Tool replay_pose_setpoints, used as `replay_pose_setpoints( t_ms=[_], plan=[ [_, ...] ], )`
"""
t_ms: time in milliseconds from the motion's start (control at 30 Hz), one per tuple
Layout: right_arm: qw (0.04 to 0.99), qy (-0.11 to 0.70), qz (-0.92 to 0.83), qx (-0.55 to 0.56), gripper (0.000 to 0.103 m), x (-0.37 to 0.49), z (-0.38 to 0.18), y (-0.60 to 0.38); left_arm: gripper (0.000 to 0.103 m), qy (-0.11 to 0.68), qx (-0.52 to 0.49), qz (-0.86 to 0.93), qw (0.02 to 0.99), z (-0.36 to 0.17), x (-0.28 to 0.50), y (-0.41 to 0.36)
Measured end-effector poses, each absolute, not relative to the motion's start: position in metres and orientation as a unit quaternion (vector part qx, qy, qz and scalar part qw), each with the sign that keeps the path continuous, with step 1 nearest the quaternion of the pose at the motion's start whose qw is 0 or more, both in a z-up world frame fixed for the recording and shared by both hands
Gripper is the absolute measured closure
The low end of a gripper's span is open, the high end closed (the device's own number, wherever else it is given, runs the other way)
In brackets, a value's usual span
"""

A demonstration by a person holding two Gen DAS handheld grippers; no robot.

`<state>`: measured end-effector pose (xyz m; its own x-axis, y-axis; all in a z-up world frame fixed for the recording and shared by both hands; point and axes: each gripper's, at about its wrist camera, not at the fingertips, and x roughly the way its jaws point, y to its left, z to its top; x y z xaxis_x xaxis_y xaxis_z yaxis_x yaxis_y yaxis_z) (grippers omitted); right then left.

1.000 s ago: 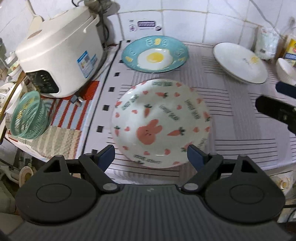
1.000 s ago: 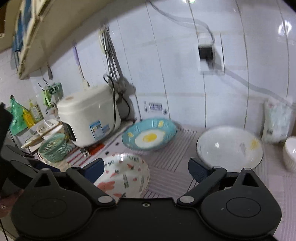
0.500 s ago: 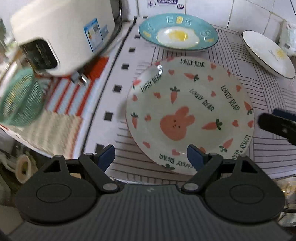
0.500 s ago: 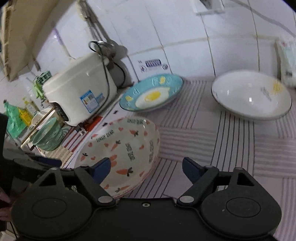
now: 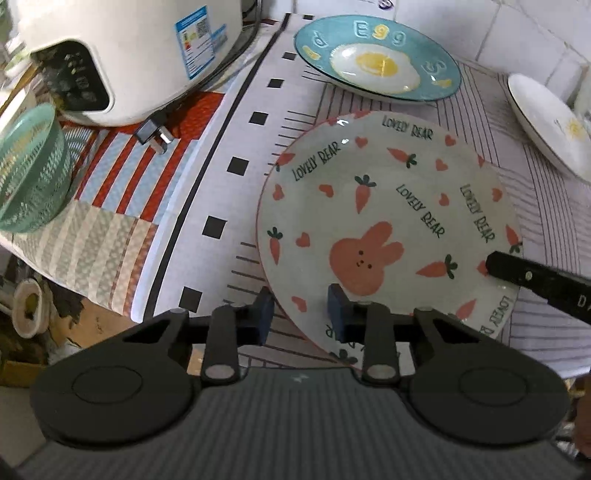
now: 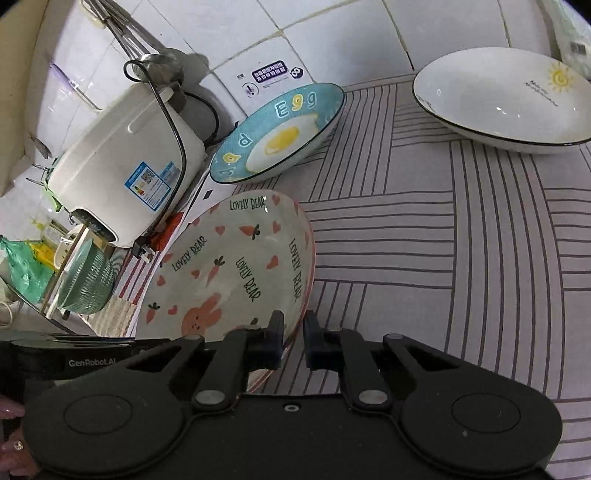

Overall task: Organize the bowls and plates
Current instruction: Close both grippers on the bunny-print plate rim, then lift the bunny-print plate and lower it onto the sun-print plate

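A white rabbit-and-carrot plate (image 5: 384, 221) lies on the striped cloth; it also shows in the right wrist view (image 6: 229, 273). My left gripper (image 5: 301, 314) is shut on its near rim, one finger above and one below. My right gripper (image 6: 293, 339) is shut on the plate's right rim; its finger shows in the left wrist view (image 5: 535, 284). A teal egg plate (image 5: 376, 59) (image 6: 280, 133) sits behind. A white plate with a sun mark (image 5: 546, 122) (image 6: 502, 99) lies at the far right.
A white rice cooker (image 5: 110, 51) (image 6: 122, 162) stands at the left with its plug (image 5: 153, 134) on the cloth. A green mesh basket (image 5: 29, 170) (image 6: 86, 277) hangs over the counter's left edge. Tiled wall (image 6: 332, 33) behind.
Both grippers have come down and closed on the rabbit plate's rim, left at the near edge, right at the right edge. The plate fills more of both views.
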<state>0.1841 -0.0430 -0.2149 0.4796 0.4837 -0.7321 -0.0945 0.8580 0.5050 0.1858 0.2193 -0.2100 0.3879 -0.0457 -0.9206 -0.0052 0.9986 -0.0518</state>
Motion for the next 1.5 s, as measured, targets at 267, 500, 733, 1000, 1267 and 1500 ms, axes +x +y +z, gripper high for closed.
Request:
replay_pose_setpoints(
  t_ms=[267, 500, 733, 1000, 1267, 1500],
  plan=[
    [0.817, 0.486, 0.186, 0.249, 0.090, 0.191, -0.231, -0.047, 0.072, 0.546, -0.029, -0.001, 0.837, -0.212, 0.185, 0.217],
    [0.810, 0.507, 0.208, 0.208, 0.086, 0.198, -0.214, -0.048, 0.072, 0.529, 0.021, -0.002, 0.848, -0.190, 0.176, 0.195],
    [0.815, 0.487, 0.237, 0.203, 0.083, 0.184, -0.192, -0.078, 0.072, 0.517, 0.036, -0.010, 0.855, -0.161, 0.175, 0.163],
    [0.833, 0.458, 0.232, 0.206, 0.082, 0.180, -0.156, -0.133, 0.072, 0.509, 0.027, -0.041, 0.860, -0.128, 0.188, 0.113],
    [0.852, 0.432, 0.225, 0.193, 0.080, 0.183, -0.127, -0.185, 0.072, 0.497, 0.025, -0.063, 0.865, -0.113, 0.199, 0.062],
    [0.858, 0.422, 0.226, 0.188, 0.080, 0.190, -0.124, -0.226, 0.072, 0.487, 0.038, -0.075, 0.869, -0.115, 0.207, 0.020]
  ],
)
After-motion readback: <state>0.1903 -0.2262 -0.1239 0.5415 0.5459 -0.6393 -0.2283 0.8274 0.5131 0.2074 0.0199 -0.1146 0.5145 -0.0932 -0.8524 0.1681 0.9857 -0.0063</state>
